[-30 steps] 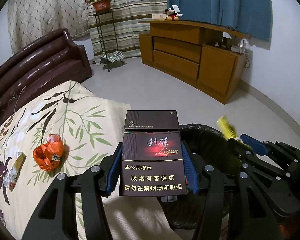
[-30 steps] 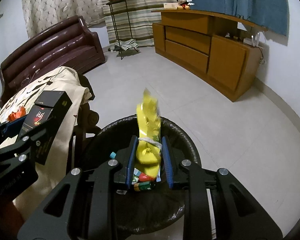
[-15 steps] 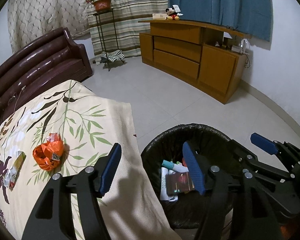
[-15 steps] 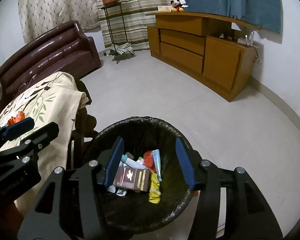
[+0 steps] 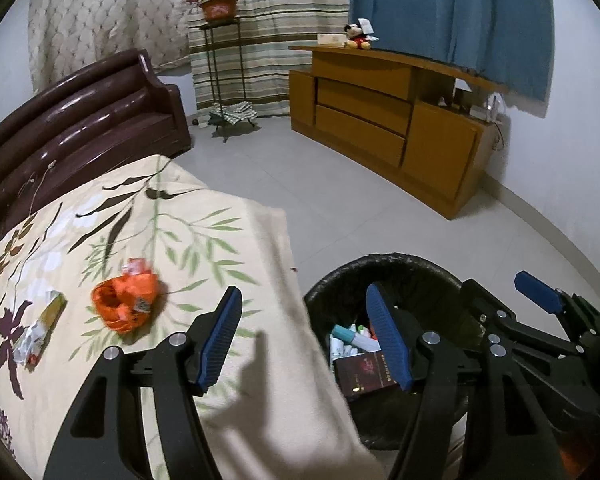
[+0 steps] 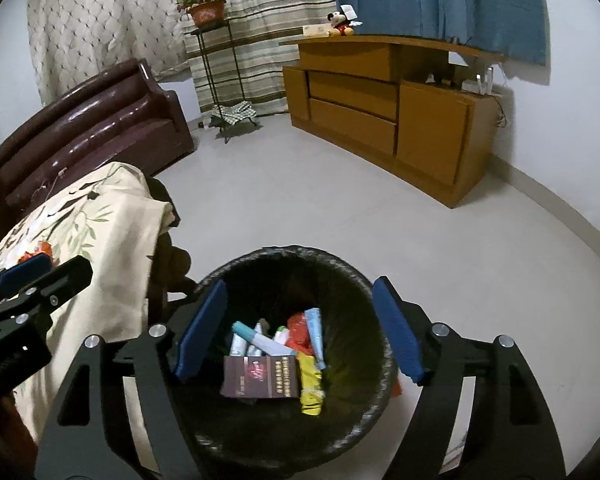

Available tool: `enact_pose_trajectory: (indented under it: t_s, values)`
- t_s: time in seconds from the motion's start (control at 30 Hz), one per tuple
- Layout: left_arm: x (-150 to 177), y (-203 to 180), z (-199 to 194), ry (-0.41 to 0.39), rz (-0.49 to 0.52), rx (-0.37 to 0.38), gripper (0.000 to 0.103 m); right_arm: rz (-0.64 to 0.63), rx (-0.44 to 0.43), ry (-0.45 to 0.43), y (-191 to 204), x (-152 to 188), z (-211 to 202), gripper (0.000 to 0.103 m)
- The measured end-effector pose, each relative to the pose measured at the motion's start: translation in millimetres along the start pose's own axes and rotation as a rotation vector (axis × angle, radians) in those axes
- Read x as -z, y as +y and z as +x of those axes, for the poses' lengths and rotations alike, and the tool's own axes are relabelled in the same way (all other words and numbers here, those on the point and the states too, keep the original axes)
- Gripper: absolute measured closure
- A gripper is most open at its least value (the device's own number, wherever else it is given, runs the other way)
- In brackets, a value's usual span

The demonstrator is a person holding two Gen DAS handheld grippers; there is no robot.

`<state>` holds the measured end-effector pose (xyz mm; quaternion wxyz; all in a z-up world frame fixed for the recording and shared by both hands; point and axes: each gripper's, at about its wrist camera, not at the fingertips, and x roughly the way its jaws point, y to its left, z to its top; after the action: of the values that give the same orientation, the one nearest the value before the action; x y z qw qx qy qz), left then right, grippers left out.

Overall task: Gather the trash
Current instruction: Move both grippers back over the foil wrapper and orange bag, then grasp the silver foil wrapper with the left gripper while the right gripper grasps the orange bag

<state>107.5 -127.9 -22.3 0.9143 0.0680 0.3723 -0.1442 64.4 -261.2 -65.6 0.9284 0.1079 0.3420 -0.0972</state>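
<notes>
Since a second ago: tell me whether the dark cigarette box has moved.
Yes. The cigarette box has left the left gripper, now open and empty, and lies down inside the black trash bin beside the yellow wrapper.

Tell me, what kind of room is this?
Most likely a living room in a home: a dark leather sofa, a wooden cabinet with a plush toy on top, and a potted plant by curtained windows.
</notes>
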Motion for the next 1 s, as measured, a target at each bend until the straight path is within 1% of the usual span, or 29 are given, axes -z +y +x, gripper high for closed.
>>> enact_pose_trajectory:
  t_s: [0.07,0.23,0.63,0.77,0.9,1.0]
  values:
    - [1,10,-3,0.000,-0.016,-0.006,0.039,-0.004,-0.009,-0.003,8,0,-1,0.024]
    - [8,40,-14,0.002,-0.052,-0.046,0.039,-0.055,-0.028,0.018,37,-1,0,0.024]
    - [24,143,-37,-0.007,-0.185,-0.216,0.038,-0.109,-0.165,0.056,105,-9,-5,0.024]
    - [32,176,-40,0.001,-0.225,-0.265,0.037,-0.142,-0.197,0.065,130,-9,-7,0.024]
    - [40,200,-40,0.022,-0.246,-0.291,0.036,-0.165,-0.221,0.070,149,-10,-8,0.024]
    - [44,213,-37,0.036,-0.253,-0.295,0.036,-0.176,-0.231,0.074,159,-10,-7,0.024]
